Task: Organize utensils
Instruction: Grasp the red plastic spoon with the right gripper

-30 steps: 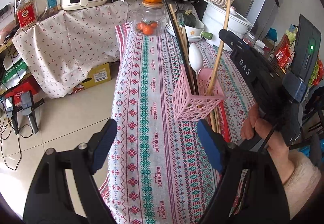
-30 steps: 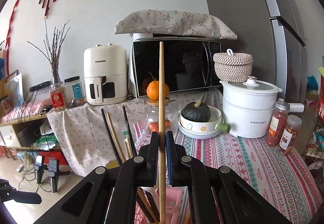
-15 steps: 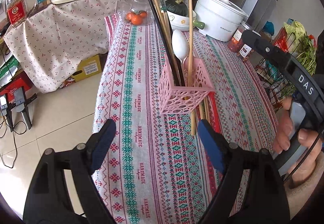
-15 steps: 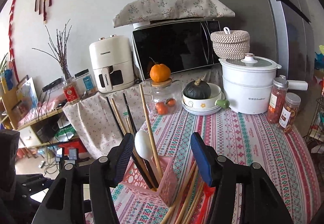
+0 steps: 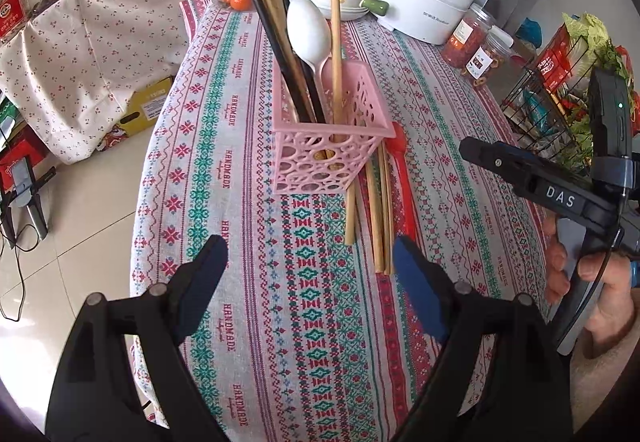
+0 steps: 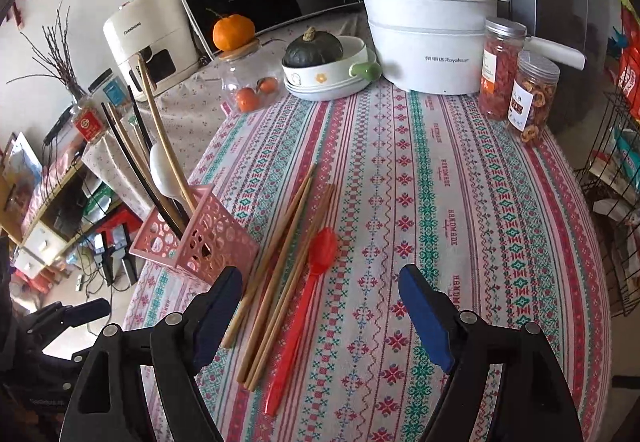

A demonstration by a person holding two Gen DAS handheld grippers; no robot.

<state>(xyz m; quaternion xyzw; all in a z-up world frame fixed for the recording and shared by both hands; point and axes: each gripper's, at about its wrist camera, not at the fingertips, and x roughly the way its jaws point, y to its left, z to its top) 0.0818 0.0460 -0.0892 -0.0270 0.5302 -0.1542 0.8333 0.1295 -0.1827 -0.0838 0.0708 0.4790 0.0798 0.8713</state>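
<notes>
Kitchen counter (image 6: pixel 472 178) under a patterned cloth: both pairs of fingers stand wide and empty, the right gripper (image 6: pixel 320 306) having just let go of a wooden chopstick (image 5: pixel 334 30) that now stands in the pink basket (image 5: pixel 328 154). One more utensil is sorted, it seems, while loose chopsticks (image 6: pixel 280 266) and a red spoon (image 6: pixel 304 306) lie flat just beyond the right fingers, beside the basket, and the left gripper (image 5: pixel 310 274) hovers nearby.
</notes>
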